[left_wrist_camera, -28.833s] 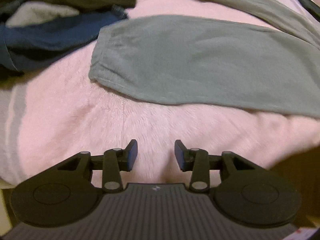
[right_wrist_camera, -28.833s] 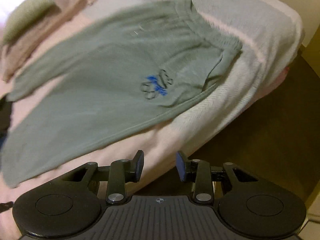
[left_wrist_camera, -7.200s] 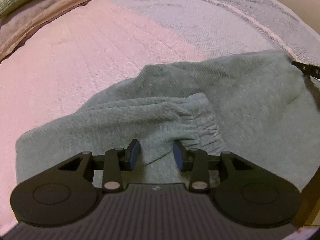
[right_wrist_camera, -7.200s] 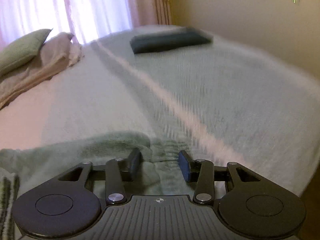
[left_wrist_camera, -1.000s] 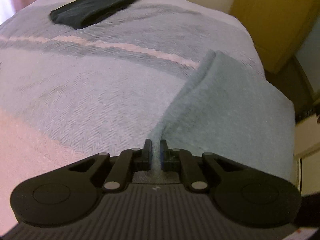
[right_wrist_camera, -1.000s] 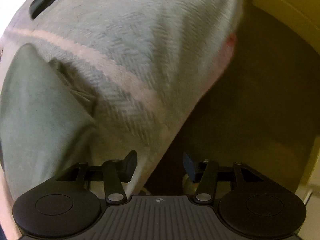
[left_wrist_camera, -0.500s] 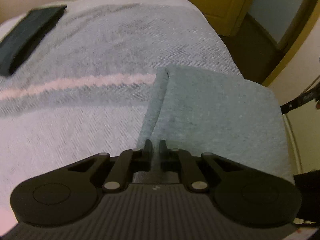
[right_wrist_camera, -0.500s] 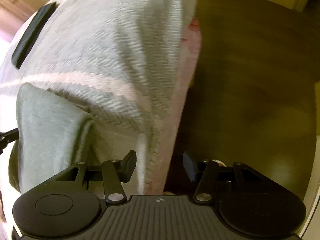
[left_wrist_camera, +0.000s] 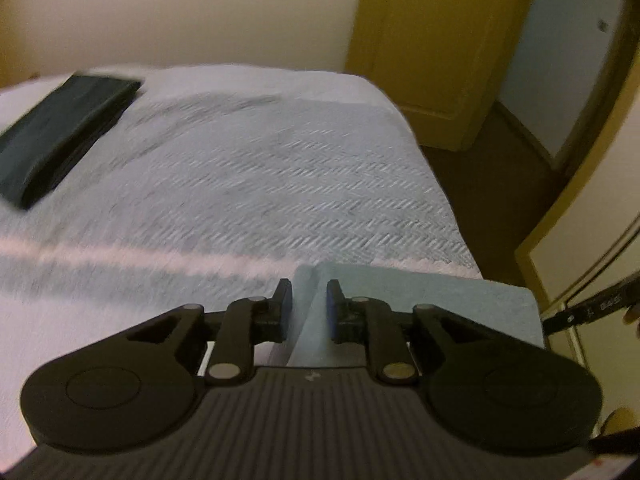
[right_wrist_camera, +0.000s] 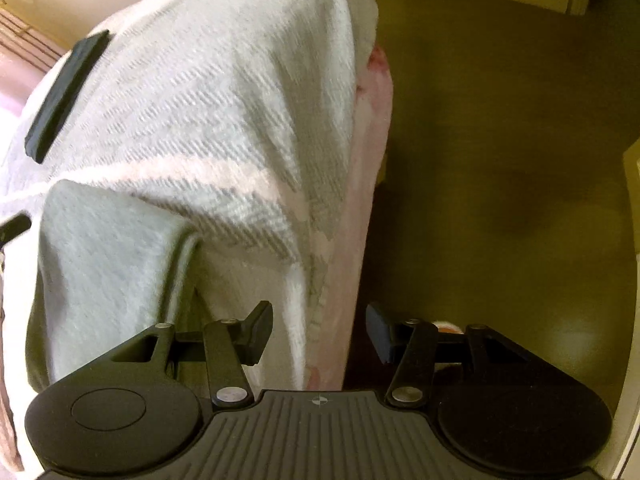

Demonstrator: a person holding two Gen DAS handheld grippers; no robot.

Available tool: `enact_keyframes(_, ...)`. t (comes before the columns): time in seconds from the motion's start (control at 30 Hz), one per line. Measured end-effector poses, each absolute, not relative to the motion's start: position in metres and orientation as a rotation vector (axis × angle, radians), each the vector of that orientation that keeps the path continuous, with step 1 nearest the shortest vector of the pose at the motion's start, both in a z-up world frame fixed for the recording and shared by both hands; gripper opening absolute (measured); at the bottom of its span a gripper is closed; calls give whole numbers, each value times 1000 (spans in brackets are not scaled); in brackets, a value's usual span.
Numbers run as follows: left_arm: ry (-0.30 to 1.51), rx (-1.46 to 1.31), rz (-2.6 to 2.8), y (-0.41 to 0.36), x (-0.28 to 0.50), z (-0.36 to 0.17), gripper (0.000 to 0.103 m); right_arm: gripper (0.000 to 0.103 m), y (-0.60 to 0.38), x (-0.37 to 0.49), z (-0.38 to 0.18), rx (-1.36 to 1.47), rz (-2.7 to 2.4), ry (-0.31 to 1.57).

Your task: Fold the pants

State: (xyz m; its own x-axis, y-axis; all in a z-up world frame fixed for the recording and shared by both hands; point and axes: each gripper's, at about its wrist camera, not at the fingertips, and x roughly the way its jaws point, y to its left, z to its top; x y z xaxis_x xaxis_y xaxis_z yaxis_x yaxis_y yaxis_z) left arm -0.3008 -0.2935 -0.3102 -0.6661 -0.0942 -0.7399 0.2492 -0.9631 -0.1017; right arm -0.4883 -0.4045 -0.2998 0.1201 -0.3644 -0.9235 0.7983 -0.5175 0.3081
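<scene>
On the bed (left_wrist_camera: 248, 184), near its corner, lie the folded green pants (left_wrist_camera: 420, 300). From the left camera, the left claw (left_wrist_camera: 307, 308) is opening, and a fold of the pants sits between its fingers, maybe not squeezed any more. A dark folded cloth (left_wrist_camera: 60, 132) lies far back.

From the right camera, the right claw (right_wrist_camera: 319, 332) is open and empty over the bed's edge, with the pants (right_wrist_camera: 108, 240) to its left.
</scene>
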Motion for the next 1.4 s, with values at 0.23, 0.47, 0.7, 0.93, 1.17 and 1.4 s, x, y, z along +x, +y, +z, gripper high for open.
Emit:
enact_keyframes(0.23,228,1284,-2553,-292,-356,-352,11,47,-408,-484,-278,1344,-1602,481)
enact_keyframes(0.47,324,1215,-2573,-273,-331,-308,11,20,-428,-443,-239,964,-1477,531)
enact_keyframes(0.7,200,1347,-2462,-255,-376,-370,8,11,-480,-410,-307,849,-1327,791)
enact_keyframes(0.93,317,1309,-2298,-245,-358,-325,8,10,-508,-430,-289,989,-1191,828)
enact_keyframes(1.17,644,1067,-1901,-195,-265,-280,11,28,-535,-442,-266,940,-1009,869)
enact_keyframes(1.4,897,965,-1473,-120,-219,-271,19,36,-542,-437,-261,840,-822,957)
